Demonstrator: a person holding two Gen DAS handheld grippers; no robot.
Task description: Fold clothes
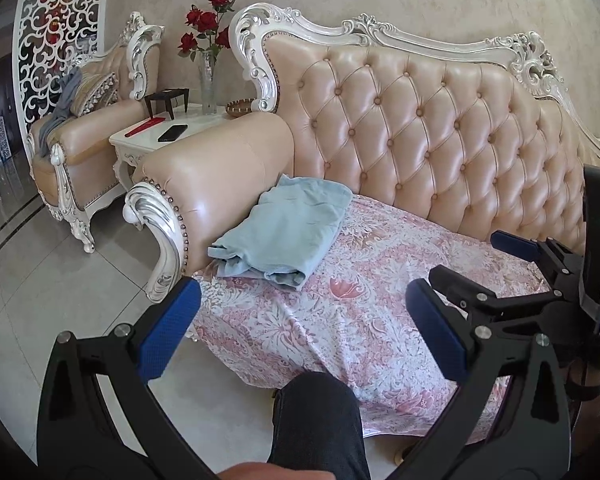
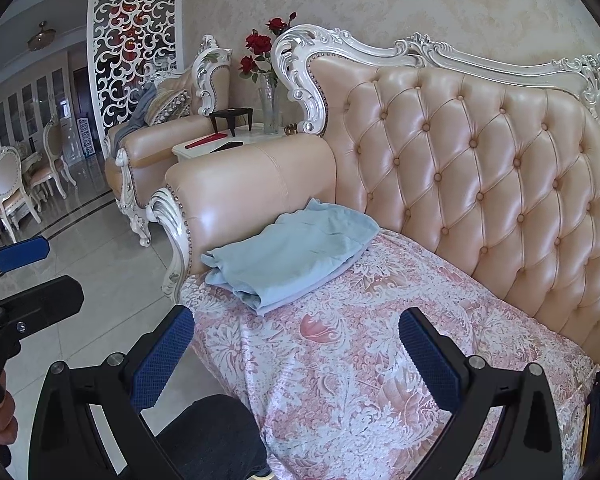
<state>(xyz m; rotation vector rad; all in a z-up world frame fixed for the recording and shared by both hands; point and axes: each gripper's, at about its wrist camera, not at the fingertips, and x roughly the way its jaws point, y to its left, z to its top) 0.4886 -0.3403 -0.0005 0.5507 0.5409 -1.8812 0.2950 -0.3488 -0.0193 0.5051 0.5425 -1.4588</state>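
Shirt: the light blue shirt (image 1: 282,230) lies folded on the sofa seat, tucked against the armrest (image 1: 216,184), likely set aside as finished.
Cover: a pink floral sheet (image 1: 340,320) spreads over the seat, probably as a clean folding surface.
Left hand-held gripper (image 1: 300,328): fingers wide apart, holding nothing, hovering above the seat's front edge.
Right hand-held gripper (image 2: 296,354): likewise spread and empty, well short of the shirt.
Sofa (image 2: 480,168): tufted back behind.
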